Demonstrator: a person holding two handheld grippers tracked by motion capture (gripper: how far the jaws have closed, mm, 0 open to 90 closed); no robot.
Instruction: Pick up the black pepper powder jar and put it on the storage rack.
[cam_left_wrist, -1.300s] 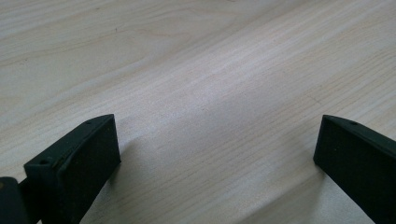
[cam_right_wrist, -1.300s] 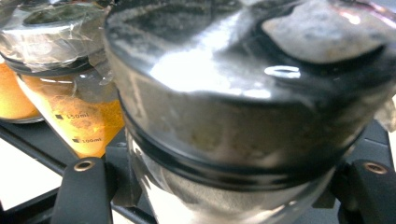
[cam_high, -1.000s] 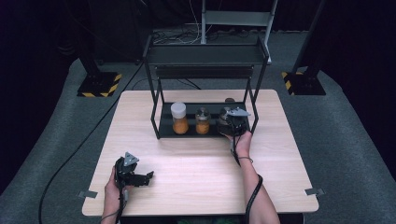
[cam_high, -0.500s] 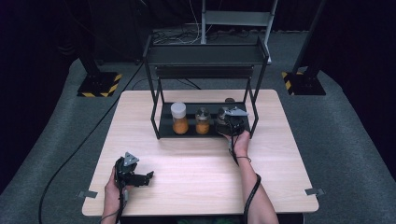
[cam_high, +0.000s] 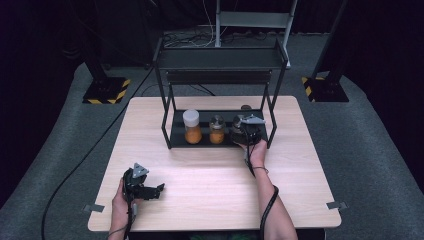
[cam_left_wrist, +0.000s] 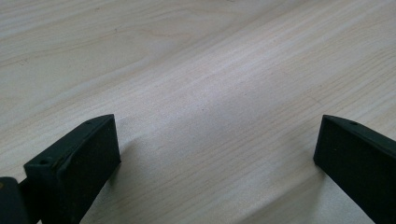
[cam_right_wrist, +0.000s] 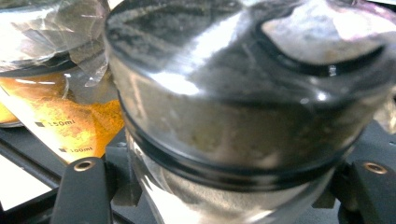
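Note:
My right gripper (cam_high: 244, 131) reaches into the lower shelf (cam_high: 177, 136) of a black metal rack and is shut on a glass jar with a shiny metal lid (cam_right_wrist: 243, 107), which holds a pale grey powder. That jar stands at the right end of the shelf, its body (cam_high: 236, 134) mostly covered by the gripper. The black jaws sit on either side of the jar below the lid. My left gripper (cam_high: 158, 190) lies on the wooden table (cam_high: 215, 175) near the front left corner, open, with bare wood between its jaws (cam_left_wrist: 217, 154).
Two other jars stand on the same shelf: a white-lidded one with orange powder (cam_high: 191, 126) and a small metal-lidded one with orange powder (cam_high: 216, 130), close to the held jar. The rack's upper shelf (cam_high: 220, 59) overhangs them. Rack legs flank the shelf.

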